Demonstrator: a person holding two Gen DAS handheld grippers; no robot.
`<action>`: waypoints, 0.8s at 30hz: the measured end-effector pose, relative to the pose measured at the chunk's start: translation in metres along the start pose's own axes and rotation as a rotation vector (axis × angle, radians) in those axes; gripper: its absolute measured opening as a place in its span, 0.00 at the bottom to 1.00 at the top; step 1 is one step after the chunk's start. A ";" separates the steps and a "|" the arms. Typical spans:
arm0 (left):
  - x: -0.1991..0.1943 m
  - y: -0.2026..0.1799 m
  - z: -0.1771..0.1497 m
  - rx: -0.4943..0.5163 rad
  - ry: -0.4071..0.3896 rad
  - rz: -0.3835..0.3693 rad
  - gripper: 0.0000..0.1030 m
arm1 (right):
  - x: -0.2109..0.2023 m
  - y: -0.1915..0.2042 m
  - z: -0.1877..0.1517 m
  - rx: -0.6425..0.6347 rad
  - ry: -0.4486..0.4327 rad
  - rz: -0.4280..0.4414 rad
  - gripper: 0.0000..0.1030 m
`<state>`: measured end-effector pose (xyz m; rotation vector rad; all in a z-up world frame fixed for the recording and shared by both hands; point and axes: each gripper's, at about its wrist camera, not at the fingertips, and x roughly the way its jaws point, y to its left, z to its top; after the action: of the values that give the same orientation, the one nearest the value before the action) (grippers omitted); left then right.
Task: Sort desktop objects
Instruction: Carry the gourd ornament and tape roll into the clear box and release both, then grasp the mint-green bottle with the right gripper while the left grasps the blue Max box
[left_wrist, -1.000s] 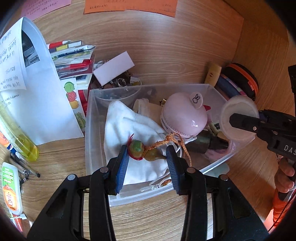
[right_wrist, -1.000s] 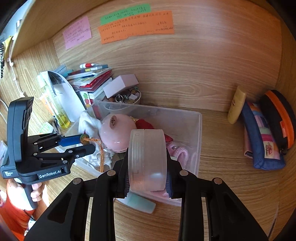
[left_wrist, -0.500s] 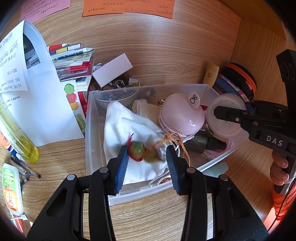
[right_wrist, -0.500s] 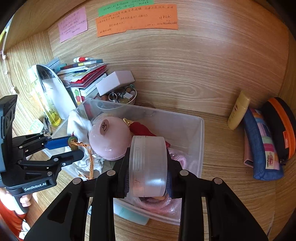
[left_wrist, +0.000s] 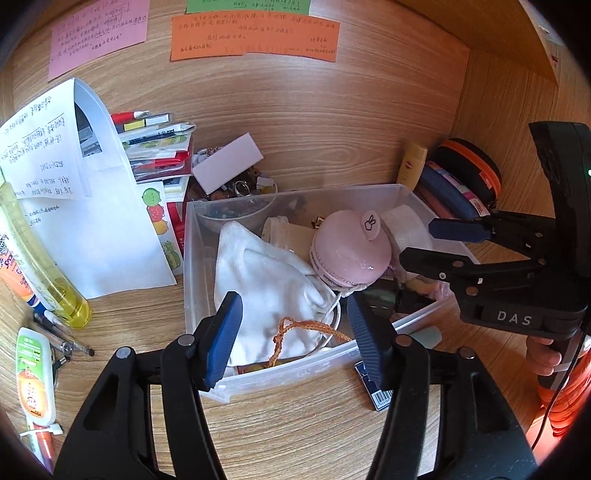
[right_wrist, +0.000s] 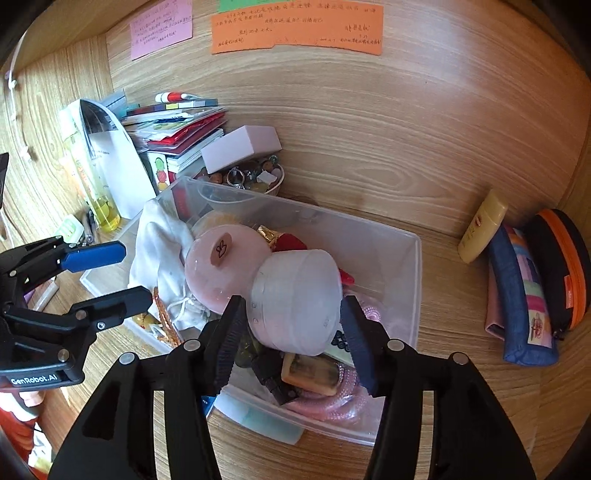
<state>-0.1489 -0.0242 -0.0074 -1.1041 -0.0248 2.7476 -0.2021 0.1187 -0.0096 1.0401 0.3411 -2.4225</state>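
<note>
A clear plastic bin holds a white cloth pouch, a pink round case and other small items. My left gripper hovers over the bin's near edge with its jaws opening. Nothing is gripped: the bead charm's orange cord lies loose on the pouch below. My right gripper is also opening. A translucent white round jar sits tilted between its jaws, leaning on the pink case, and the pads no longer press it.
Left of the bin are a white paper sheet, stacked booklets, a yellow bottle, pens and a glue tube. Behind it stand a trinket bowl and a white box. A yellow tube and pencil cases lie to the right.
Both grippers' jaws have widened. The bead charm dropped from the left jaws onto the pouch. The jar left the right jaws' grip, tipped over and settled against the pink case.
</note>
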 end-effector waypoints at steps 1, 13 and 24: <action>-0.001 0.000 0.000 -0.003 0.001 0.000 0.61 | -0.003 0.002 -0.001 -0.006 -0.004 -0.006 0.49; -0.022 0.001 -0.008 -0.037 -0.019 0.040 0.73 | -0.037 0.011 -0.015 -0.019 -0.056 -0.015 0.76; -0.035 -0.007 -0.027 -0.020 0.005 0.051 0.81 | -0.055 0.007 -0.042 0.007 -0.047 -0.016 0.79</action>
<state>-0.1038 -0.0247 -0.0025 -1.1319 -0.0243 2.7953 -0.1399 0.1483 0.0021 0.9857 0.3271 -2.4598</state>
